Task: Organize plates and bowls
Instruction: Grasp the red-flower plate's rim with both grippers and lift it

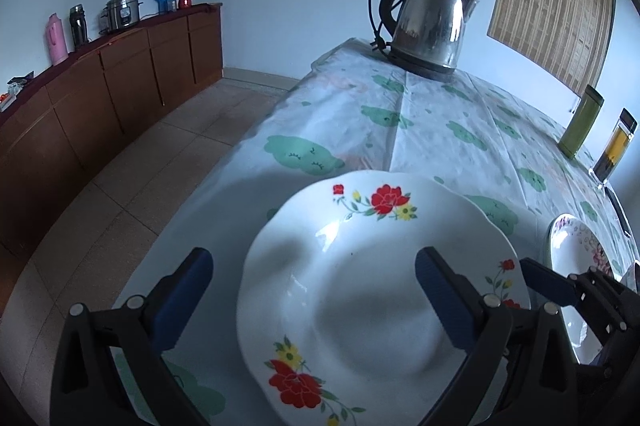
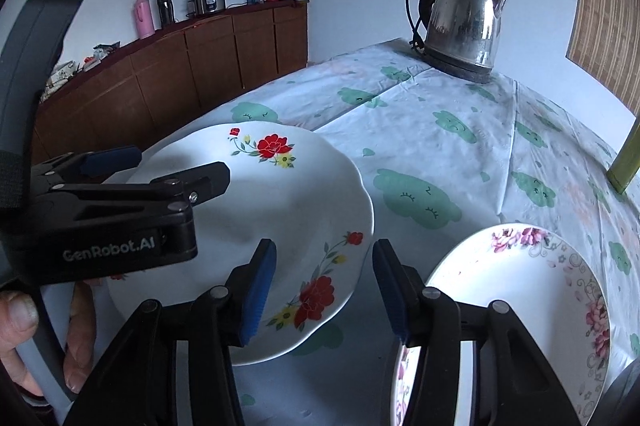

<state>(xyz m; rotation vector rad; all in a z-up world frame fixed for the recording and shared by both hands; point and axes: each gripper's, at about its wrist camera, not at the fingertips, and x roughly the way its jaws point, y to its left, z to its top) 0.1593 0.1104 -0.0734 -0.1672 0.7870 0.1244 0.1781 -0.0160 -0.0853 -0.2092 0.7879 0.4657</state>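
Hidden or cut off: the pink-flowered plate [image 2: 520,310] is clipped by the right gripper's [image 2: 324,290] finger and by the frame edge in both views; whether a second plate lies beneath it cannot be told. The red-flowered plate's [image 1: 380,290] near rim runs out of frame in the left wrist view. Count: two plates visible, one kettle [image 1: 430,22] at the tabletop's far edge, two containers [image 1: 582,122] along its right edge. Both plates sit near the tabletop's near edge, just beside each other. Left gripper [image 1: 312,290] jaws stand wide, its right finger above the red-flowered plate, gripping nothing. Right gripper jaws moderately open, straddling that plate's right rim, unclamped.
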